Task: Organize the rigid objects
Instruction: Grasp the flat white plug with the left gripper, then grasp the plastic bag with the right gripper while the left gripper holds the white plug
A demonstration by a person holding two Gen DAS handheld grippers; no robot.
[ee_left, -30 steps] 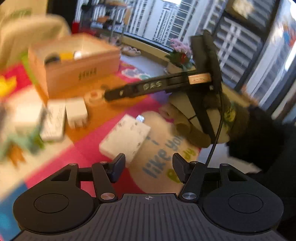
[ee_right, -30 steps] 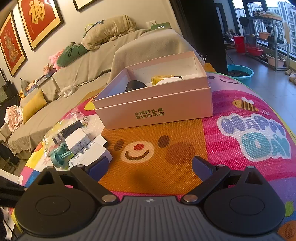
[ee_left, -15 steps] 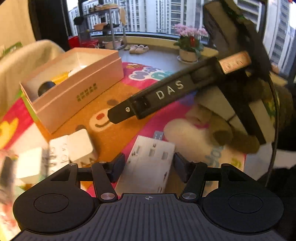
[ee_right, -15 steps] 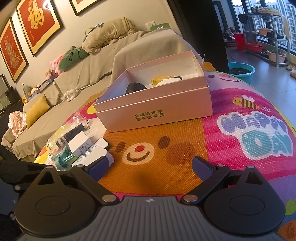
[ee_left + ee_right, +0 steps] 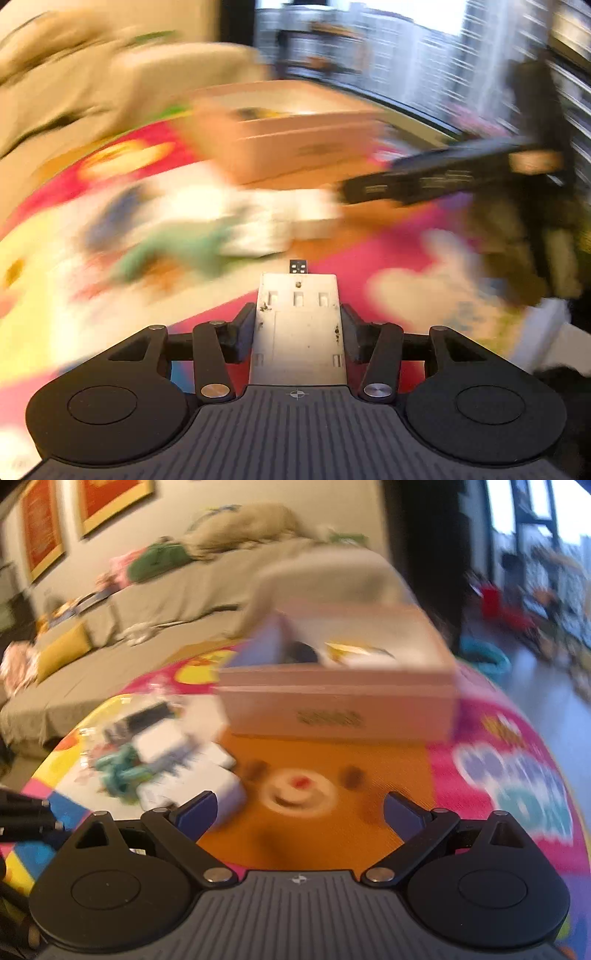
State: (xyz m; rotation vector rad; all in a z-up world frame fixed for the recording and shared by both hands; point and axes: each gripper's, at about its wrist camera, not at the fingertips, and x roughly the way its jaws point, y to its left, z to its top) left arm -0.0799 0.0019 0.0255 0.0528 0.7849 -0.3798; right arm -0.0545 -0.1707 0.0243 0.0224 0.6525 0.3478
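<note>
From my remote seat, almost no writing comes through; both views are smeared by motion. On the pink cardboard box (image 5: 338, 709), a short line of dark print sits on the front wall, too blurred for me to read. Right of the box, the colourful play mat (image 5: 513, 786) carries big bubble lettering, also blurred beyond reading. In the left view, the black bar of the other gripper (image 5: 436, 181), right of the box, bears pale markings I cannot make out.
</note>
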